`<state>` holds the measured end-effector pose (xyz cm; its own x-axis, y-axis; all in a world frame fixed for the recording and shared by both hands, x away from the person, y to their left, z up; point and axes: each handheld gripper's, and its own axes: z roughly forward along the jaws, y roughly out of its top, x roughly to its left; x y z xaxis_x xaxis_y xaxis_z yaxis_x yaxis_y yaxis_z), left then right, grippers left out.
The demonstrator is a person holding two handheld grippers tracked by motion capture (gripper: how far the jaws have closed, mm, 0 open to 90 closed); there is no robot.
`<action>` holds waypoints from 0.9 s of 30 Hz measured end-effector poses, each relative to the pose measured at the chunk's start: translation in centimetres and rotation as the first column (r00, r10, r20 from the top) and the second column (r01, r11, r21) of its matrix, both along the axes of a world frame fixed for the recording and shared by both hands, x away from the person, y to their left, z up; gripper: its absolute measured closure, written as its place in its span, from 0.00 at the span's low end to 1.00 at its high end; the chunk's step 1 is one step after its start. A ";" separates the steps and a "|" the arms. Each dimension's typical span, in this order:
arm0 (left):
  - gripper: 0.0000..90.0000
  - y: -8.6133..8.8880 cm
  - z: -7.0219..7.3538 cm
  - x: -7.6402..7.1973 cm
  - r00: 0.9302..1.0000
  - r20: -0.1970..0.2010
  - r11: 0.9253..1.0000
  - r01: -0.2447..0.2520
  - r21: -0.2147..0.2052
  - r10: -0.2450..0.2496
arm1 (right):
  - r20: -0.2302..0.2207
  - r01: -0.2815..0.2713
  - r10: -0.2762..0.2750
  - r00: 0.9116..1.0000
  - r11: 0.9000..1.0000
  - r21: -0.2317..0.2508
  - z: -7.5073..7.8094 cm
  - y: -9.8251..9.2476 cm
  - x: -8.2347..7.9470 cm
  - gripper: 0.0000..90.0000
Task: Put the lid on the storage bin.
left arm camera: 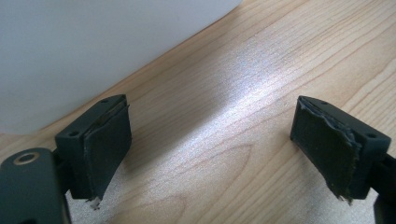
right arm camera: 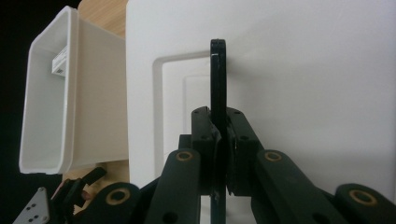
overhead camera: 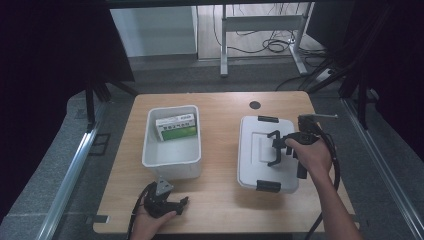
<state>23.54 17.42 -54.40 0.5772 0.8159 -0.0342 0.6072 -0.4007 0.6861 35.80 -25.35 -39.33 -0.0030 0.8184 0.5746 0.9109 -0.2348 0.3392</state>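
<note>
The right gripper [overhead camera: 276, 148] had its jaws pinched on the black handle [right arm camera: 217, 84] of the lidded white box [overhead camera: 250, 165], which sat on the right half of the wooden surface [overhead camera: 220, 200], closer to its right edge than to its middle. In the right gripper view the thin handle stood on edge between the pads, clamped low and near one end rather than at its centre. To lift well from such a hold, the pull should probably go straight up and slowly, since an off-centre grip on a narrow bar could let the box tip or the handle slip out sideways; the two black latches [overhead camera: 268, 186] at the near and far ends looked shut, so the lid would likely come up with the box. The left gripper [overhead camera: 167, 204] rested at the near edge of the surface, just in front of the open white bin [overhead camera: 150, 155], its jaws spread wide with only bare wood between them. Inside the bin lay a green-and-white carton [overhead camera: 175, 127]. The surface was pale wood with rounded corners and a dark round cable hole [overhead camera: 255, 105] near its far edge. Beyond it were grey floor, a metal desk frame [overhead camera: 260, 25] with trailing cables, and dark curtains at both sides.
</note>
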 end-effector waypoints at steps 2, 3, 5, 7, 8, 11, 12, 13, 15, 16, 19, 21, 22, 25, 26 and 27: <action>0.14 0.0 0.0 0.0 1.000 0.000 1.000 0.000 0.000 0.000 | 0.005 -0.007 0.007 1.000 1.000 0.001 0.3 0.4 0.0 0.93; 0.14 0.0 0.0 0.0 1.000 0.000 1.000 0.000 0.000 0.000 | 0.008 -0.011 0.011 1.000 1.000 -0.001 0.4 0.5 0.1 0.93; 0.14 0.0 0.0 0.0 1.000 0.000 1.000 0.000 0.000 0.000 | 0.017 -0.018 0.018 1.000 1.000 0.000 0.7 0.9 0.1 0.93; 0.14 0.0 0.0 0.0 1.000 0.000 1.000 0.000 0.001 0.000 | 0.021 -0.028 0.028 0.999 1.000 -0.003 0.9 1.1 0.1 0.93; 0.14 0.0 0.0 0.0 1.000 0.000 1.000 0.000 0.000 0.000 | 0.020 -0.031 0.031 0.999 1.000 -0.003 1.0 1.3 0.1 0.93; 0.14 0.0 0.0 0.0 1.000 -0.001 1.000 0.001 0.000 -0.001 | 0.028 -0.043 0.043 0.999 0.999 -0.006 1.4 1.7 0.1 0.93; 0.14 0.0 0.0 0.0 1.000 -0.001 1.000 0.001 0.001 -0.001 | 0.032 -0.047 0.047 0.998 0.999 -0.004 1.5 1.9 0.1 0.93; 0.14 0.0 0.0 0.0 1.000 -0.001 1.000 0.000 0.000 0.000 | 0.035 -0.049 0.049 0.998 0.999 -0.003 1.6 2.1 0.1 0.93; 0.14 0.0 0.0 0.0 1.000 -0.001 1.000 0.001 0.001 -0.001 | 0.040 -0.055 0.055 0.998 0.998 0.000 1.9 2.4 0.0 0.93; 0.14 0.0 0.0 0.0 1.000 0.000 1.000 0.001 0.001 -0.001 | 0.040 -0.064 0.064 0.997 0.998 -0.004 2.0 2.5 0.0 0.93; 0.14 0.0 0.0 0.0 1.000 0.000 1.000 0.002 0.002 -0.002 | 0.042 -0.079 0.079 0.996 0.997 -0.005 2.4 3.1 0.0 0.93; 0.14 0.0 0.0 0.0 1.000 -0.001 1.000 0.003 0.002 -0.003 | 0.049 -0.090 0.090 0.995 0.996 -0.006 2.7 3.5 0.0 0.93; 0.14 0.0 0.0 0.0 1.000 -0.002 1.000 0.003 0.002 -0.003 | 0.050 -0.091 0.091 0.995 0.996 -0.003 2.9 3.7 0.0 0.93; 0.14 0.0 0.0 0.0 1.000 -0.002 1.000 0.003 0.002 -0.003 | 0.056 -0.107 0.107 0.993 0.994 -0.002 3.3 4.2 0.0 0.93; 0.14 0.0 0.0 0.0 1.000 -0.002 1.000 0.004 0.003 -0.004 | 0.059 -0.113 0.112 0.992 0.994 -0.001 3.4 4.5 0.0 0.93; 0.14 0.0 0.0 0.0 1.000 -0.002 1.000 0.004 0.004 -0.004 | 0.058 -0.115 0.115 0.992 0.993 0.000 3.5 4.6 0.0 0.93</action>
